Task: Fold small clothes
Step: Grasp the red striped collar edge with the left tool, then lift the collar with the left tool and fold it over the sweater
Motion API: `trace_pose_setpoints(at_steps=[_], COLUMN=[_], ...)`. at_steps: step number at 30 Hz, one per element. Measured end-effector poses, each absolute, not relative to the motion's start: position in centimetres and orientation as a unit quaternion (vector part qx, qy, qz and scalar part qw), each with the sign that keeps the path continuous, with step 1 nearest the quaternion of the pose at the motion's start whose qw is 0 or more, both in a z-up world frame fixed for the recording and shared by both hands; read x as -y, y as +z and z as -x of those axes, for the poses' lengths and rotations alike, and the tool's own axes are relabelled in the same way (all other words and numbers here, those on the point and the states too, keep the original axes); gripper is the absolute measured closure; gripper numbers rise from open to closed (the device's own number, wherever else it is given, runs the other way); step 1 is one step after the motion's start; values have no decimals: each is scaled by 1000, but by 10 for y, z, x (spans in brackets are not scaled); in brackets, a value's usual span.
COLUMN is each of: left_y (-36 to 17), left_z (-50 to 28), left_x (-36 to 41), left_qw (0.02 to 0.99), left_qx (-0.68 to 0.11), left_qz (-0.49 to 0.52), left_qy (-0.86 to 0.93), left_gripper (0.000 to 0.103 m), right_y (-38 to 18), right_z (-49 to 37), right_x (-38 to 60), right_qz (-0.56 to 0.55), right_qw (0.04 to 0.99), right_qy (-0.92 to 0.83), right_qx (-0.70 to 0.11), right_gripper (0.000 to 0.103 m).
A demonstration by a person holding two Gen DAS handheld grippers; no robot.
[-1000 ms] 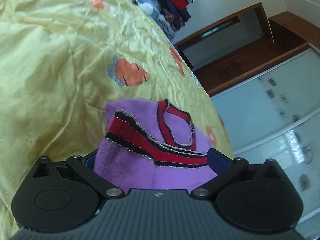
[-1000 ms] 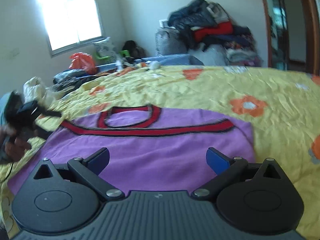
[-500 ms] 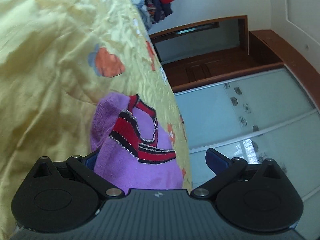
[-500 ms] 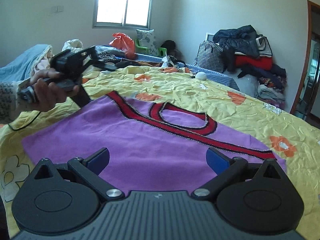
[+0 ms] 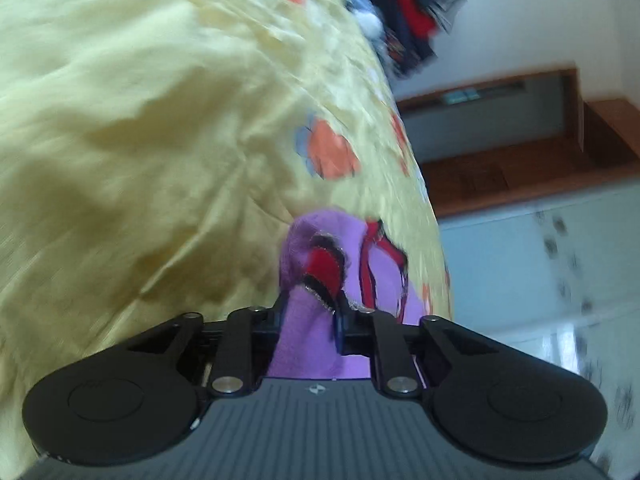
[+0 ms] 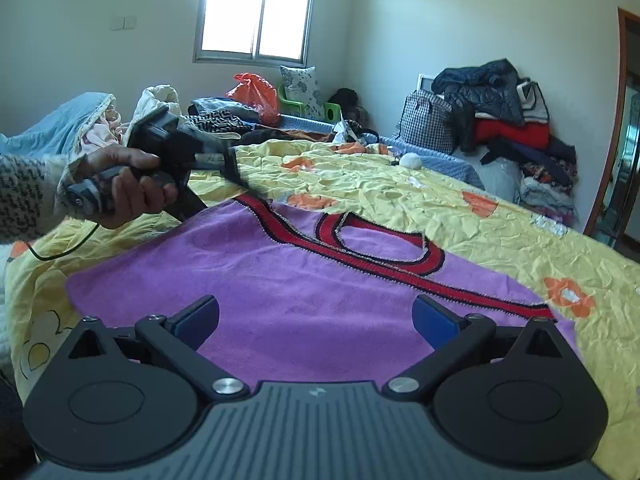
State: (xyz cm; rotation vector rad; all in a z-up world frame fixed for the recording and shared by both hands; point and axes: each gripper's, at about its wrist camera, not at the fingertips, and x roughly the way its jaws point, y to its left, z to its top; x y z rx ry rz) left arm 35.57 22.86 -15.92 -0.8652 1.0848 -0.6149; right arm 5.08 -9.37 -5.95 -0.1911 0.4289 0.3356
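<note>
A small purple garment (image 6: 304, 292) with red and black trim lies spread on the yellow bedspread (image 6: 480, 216). In the left wrist view my left gripper (image 5: 310, 312) is shut on a bunched corner of the purple garment (image 5: 304, 332), with the trimmed edge lifted. The same gripper shows in the right wrist view (image 6: 236, 172), held by a hand at the garment's far left corner. My right gripper (image 6: 316, 316) is open and empty, hovering over the garment's near edge.
A pile of clothes (image 6: 508, 104) and a checked bag (image 6: 428, 124) stand at the bed's far right. More clothes, an orange bag (image 6: 256, 96) and a pillow lie at the back under the window. A wooden door frame (image 6: 612, 128) is at the right.
My left gripper has closed on the garment's corner; it was open around it before. My right gripper has swung its view left over the garment and stays open.
</note>
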Motion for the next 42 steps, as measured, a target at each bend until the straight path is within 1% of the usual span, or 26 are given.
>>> trace_pose_setpoints(at_steps=[6,9,15,17,20,22,26,28,31,32,35,39,41,42], left_y=[-156,-136,-71,-47,-20,-10,-20,-42,-83,-90,-88,-84,-82,-82], left_z=[-358,-352,-344,-337,-328,-325,-327,-335,-337,-337,-340,-343,-343,-343], left_x=[-229,-225,-186,-161,-118,-91,-47,-30,1,12,20,32,42,45], left_qw=[729,751,804,820,823,821,797,775,755,757,756,752,752,753], left_qx=[-497,-491,-489,-492,-502,-508,-538,-569,-604,-602,-609,-623,-626,-628], left_qz=[385,354,242,184,132,110,107,133,123,119,110,58,32,26], left_qy=[-269,-263,-239,-230,-230,-235,-252,-242,-222,-225,-214,-207,-202,-198], left_gripper=[88,89,90,90,90,90,90,90,89,88,87,86,86,86], right_y=[-60,-60,-61,-59,-59,-61,-65,-66,-68,-68,-68,-62,-57,-56], right_z=[-53,-53,-53,-57,-56,-54,-47,-44,-39,-36,-25,-20,-15,-13], right_x=[95,94,93,95,95,90,85,84,83,83,74,44,22,4], right_qz=[90,92,87,63,21,16,16,9,10,12,46,69,87,121], right_qw=[957,957,956,952,945,945,945,947,946,948,948,951,955,956], right_qy=[165,164,170,184,222,222,226,219,218,212,213,200,200,189], right_qx=[-220,-219,-223,-236,-239,-240,-238,-236,-238,-236,-232,-225,-200,-188], right_gripper=[0,0,0,0,0,0,0,0,0,0,0,0,0,0])
